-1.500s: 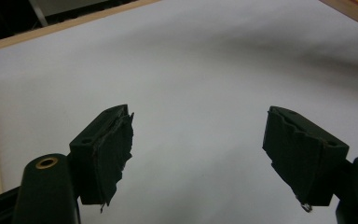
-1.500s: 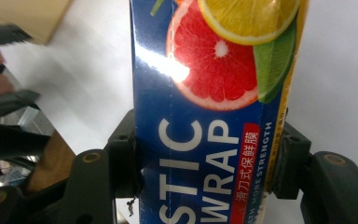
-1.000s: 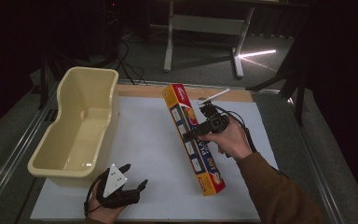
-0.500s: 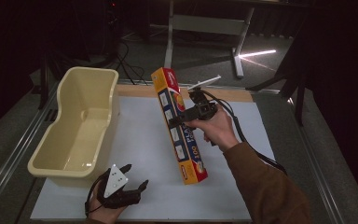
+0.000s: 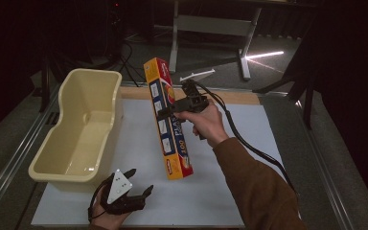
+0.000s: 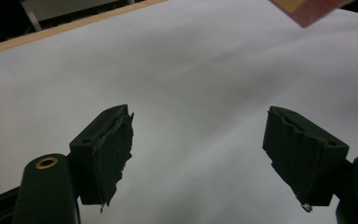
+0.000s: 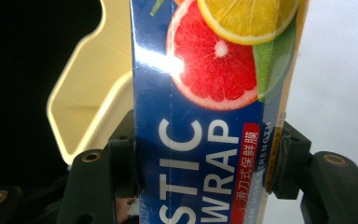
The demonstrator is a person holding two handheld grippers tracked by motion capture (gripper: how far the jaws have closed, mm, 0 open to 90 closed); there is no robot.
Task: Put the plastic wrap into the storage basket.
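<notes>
A long plastic wrap box [image 5: 167,120], blue and orange with fruit pictures, hangs tilted in the air above the white mat, its top end toward the tub. My right gripper [image 5: 175,111] is shut on the box near its middle; in the right gripper view both jaws press the sides of the box [image 7: 205,121]. The cream plastic tub [image 5: 84,129] stands empty at the left, and its wall [image 7: 95,93] lies behind the box. My left gripper [image 5: 133,189] rests low at the front of the mat, open with nothing between its fingers [image 6: 109,149]. One corner of the box [image 6: 307,5] hangs above it.
A white mat [image 5: 249,158] covers the table, with a wooden strip [image 5: 239,97] at its far edge. The right gripper's cable [image 5: 249,148] trails along the sleeve. A metal table frame [image 5: 211,24] stands on the floor beyond.
My right gripper has lifted the box off the mat and carried it left toward the tub, tipping it more upright. The left gripper has stayed put.
</notes>
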